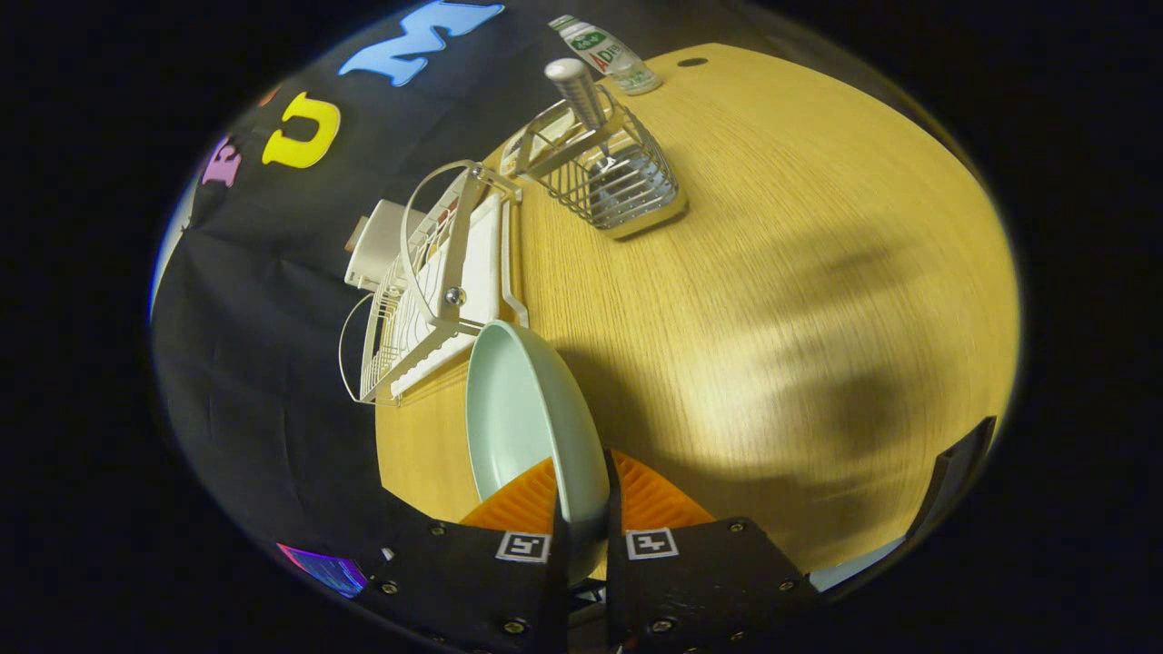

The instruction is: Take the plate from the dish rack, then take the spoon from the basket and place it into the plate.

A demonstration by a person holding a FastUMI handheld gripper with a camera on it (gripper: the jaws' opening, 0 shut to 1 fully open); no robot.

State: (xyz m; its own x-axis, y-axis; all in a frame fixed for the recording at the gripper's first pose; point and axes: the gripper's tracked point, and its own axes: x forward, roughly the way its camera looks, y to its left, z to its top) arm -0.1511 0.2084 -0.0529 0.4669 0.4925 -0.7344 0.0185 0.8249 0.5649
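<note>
The gripper [581, 522] is closed on the rim of the plate [522, 409], with one finger on each face, and holds it on edge. The plate is clear of the dish rack [436, 291], whose near end sits just beyond it; whether the plate's edge touches the table [772, 272] cannot be determined. The first stage, removal of the plate from the rack, therefore appears complete, but the plate is not yet set down flat. The spoon [581, 91] stands handle-up in the wire basket [609, 173], well beyond the fingers, next to a bottle [607, 50]. Remaining steps: lay the plate down, release it, take the spoon, and place it in the plate.
</note>
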